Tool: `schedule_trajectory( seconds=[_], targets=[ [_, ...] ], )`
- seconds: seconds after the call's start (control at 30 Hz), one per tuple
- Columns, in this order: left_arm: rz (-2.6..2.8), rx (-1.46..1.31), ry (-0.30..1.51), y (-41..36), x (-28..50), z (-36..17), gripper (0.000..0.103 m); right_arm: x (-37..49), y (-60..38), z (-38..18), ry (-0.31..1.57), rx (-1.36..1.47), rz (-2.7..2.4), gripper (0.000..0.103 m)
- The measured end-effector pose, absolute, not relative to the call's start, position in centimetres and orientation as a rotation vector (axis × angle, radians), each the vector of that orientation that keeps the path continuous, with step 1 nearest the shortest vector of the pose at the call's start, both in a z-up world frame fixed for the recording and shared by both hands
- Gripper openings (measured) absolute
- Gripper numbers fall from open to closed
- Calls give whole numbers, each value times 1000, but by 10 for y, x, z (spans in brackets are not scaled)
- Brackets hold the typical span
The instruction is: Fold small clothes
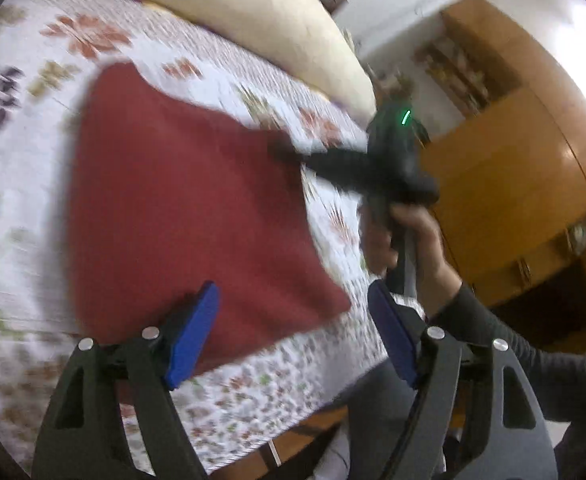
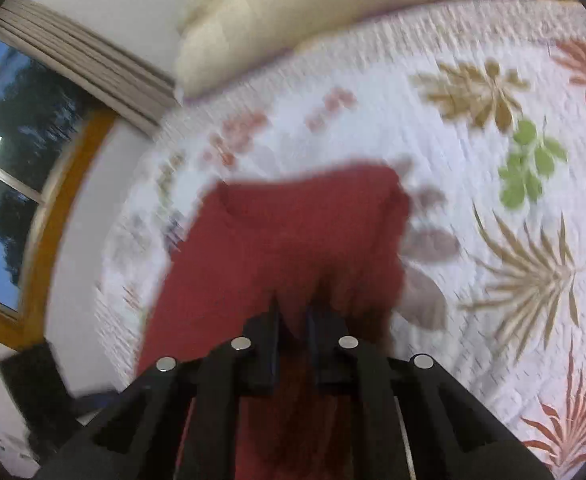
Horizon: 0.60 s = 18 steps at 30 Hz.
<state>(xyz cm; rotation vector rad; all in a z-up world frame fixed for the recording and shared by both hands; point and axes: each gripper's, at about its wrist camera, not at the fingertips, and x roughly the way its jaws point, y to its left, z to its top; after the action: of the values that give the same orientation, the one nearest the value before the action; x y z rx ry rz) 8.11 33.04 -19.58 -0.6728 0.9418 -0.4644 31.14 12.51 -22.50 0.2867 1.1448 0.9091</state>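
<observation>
A red garment (image 1: pixel 181 208) lies spread on the floral bedspread (image 1: pixel 33 152). My left gripper (image 1: pixel 293 332) is open above the garment's near edge, and nothing sits between its blue pads (image 1: pixel 193 332). In the left wrist view, my right gripper (image 1: pixel 289 152) reaches onto the garment's far right corner, held by a person's hand (image 1: pixel 409 240). In the right wrist view, the right gripper (image 2: pixel 293 316) is shut on a fold of the red garment (image 2: pixel 293 240), which hangs from the jaws and drapes forward onto the bedspread (image 2: pixel 493 200). Both views are blurred by motion.
A cream pillow (image 1: pixel 253 20) lies along the far side of the bed. A wooden wardrobe (image 1: pixel 513 184) stands to the right of the bed. A window (image 2: pixel 9 168) with a curtain (image 2: pixel 81 64) is on the wall at the left in the right wrist view.
</observation>
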Motion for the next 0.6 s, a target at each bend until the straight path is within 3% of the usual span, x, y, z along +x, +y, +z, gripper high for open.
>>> schedule_trajectory(
  seconds=[0.07, 0.2, 0.33, 0.4, 0.6],
  targets=[
    [-433, -655, 1004, 317, 91, -217, 73, 312, 121, -229, 1115, 290, 872, 10],
    [-464, -702, 1038, 318, 99, -224, 68, 330, 122, -285, 1271, 303, 783, 11],
    [-532, -732, 980, 334, 93, -194, 73, 324, 116, -262, 1211, 306, 824, 29],
    [-529, -748, 925, 353, 100, -180, 79, 316, 102, -241, 1156, 330, 836, 29],
    [-446, -773, 988, 393, 167, -201, 79, 270, 111, -212, 1137, 241, 1036, 23]
  ],
)
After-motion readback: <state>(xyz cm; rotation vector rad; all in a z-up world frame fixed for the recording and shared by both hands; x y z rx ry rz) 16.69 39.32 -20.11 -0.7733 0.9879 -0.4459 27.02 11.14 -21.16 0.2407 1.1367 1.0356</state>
